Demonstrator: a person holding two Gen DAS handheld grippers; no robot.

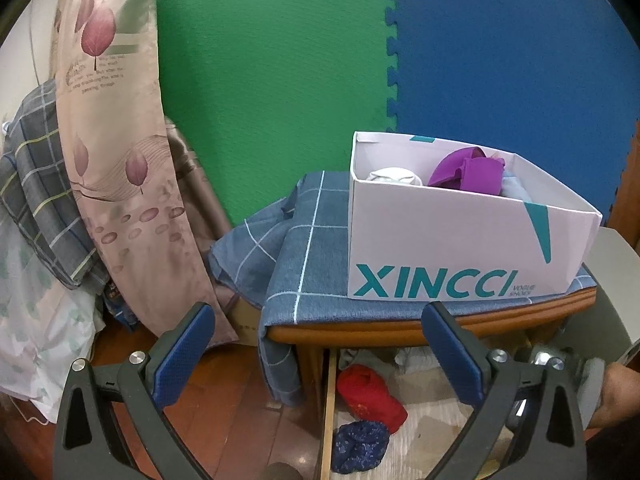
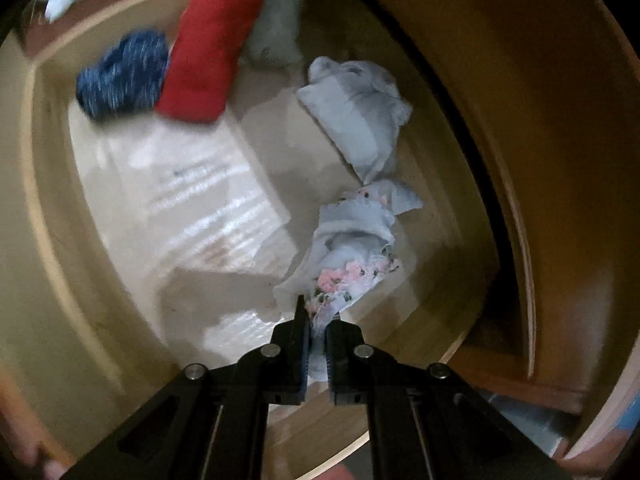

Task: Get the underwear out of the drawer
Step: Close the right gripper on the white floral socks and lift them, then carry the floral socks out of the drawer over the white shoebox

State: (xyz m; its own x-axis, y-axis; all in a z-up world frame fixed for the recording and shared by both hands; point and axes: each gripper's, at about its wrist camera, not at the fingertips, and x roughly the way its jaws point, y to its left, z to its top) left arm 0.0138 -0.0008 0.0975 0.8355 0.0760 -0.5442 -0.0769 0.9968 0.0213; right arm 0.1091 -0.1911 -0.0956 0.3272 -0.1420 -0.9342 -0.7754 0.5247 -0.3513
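Observation:
In the right wrist view my right gripper points down into the open wooden drawer and is shut on a pale floral underwear piece, which trails from the fingers toward the drawer floor. Further in lie a grey folded piece, a red piece, a blue speckled piece and a pale grey one. My left gripper is open and holds nothing, hovering in front of the small table; below it the red piece and blue piece show in the drawer.
A white XINCCI shoebox with purple and white cloth stands on the checked-cloth-covered table. Green and blue foam mats line the wall. A floral curtain and bedding hang at the left. A hand is at the right edge.

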